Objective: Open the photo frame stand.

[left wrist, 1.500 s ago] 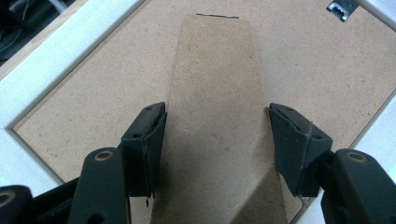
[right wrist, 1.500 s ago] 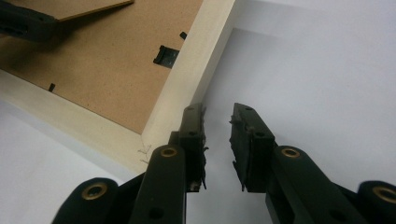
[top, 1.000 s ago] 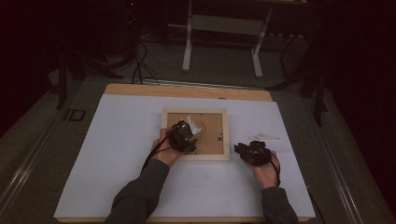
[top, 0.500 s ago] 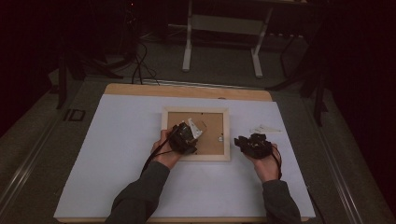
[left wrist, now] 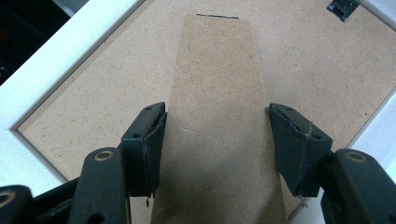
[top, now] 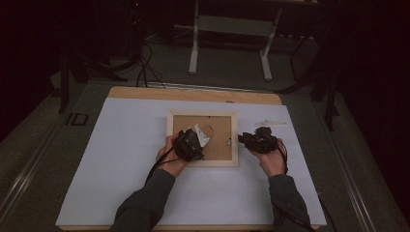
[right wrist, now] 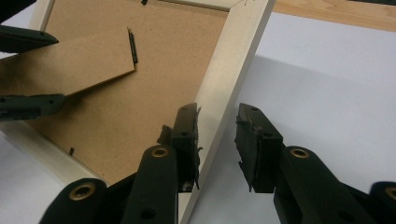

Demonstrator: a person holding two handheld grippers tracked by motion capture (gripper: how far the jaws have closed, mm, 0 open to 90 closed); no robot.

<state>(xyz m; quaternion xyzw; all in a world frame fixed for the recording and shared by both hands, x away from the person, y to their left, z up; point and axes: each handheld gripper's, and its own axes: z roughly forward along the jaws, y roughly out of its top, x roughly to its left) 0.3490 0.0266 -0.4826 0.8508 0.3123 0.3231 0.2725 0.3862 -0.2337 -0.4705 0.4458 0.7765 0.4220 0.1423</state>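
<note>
A pale wooden picture frame [top: 203, 112] lies face down on the white mat, its brown backing board [top: 222, 126] facing up. A brown cardboard stand [left wrist: 215, 84] hinged to the backing lifts a little off it [right wrist: 70, 65]. My left gripper [top: 196, 139] reaches in over the frame's near left corner. Its jaws press on the stand's two long edges [left wrist: 217, 116]. My right gripper [top: 245, 140] is at the frame's right side, open. Its jaws straddle the right rail [right wrist: 229, 60], one over the backing and one over the mat [right wrist: 217, 121].
The white mat [top: 121, 169] covers a wooden table whose far edge [top: 193, 94] shows. A small pale, clear object [top: 270, 122] lies on the mat just right of the frame. A black hanger clip [left wrist: 343, 7] sits on the backing. Cables and metal legs stand beyond the table.
My right gripper has moved forward and slightly left, up to the frame's right rail. The left gripper has stayed on the stand.
</note>
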